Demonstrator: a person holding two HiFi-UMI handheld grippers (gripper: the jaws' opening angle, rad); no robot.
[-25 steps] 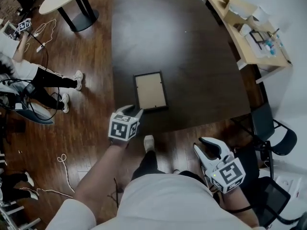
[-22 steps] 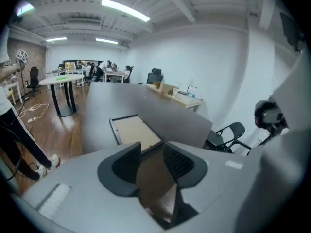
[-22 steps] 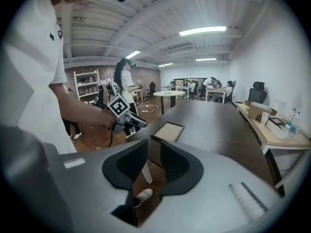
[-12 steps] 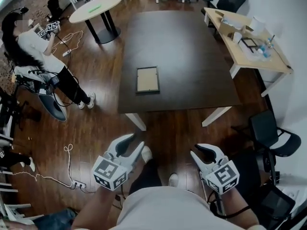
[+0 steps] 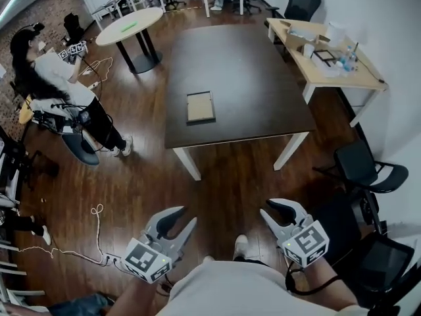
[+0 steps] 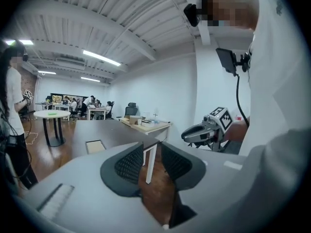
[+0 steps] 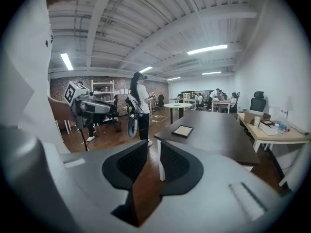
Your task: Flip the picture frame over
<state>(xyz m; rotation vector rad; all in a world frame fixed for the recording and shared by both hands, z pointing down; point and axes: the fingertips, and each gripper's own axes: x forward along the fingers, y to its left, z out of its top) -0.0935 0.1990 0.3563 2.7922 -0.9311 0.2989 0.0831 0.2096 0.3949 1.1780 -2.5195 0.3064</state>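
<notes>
Tan picture frame (image 5: 200, 107), detail unclear, lies on table (image 5: 263, 78); left tool (image 5: 181, 217) and right tool (image 5: 271, 210) gape empty.

The head view looks steeply down from high above the wooden floor (image 5: 217, 170), standing well back from the dark table (image 5: 263, 91) — the far end of the room fills its top edge. The left gripper view rides close behind its own jaws and faces level across the room, catching the right gripper (image 6: 187, 135) at its right. The right gripper view does likewise (the left gripper (image 7: 112, 111) shows at its left). All three share the table and the picture frame (image 5: 200, 106) on it.
</notes>
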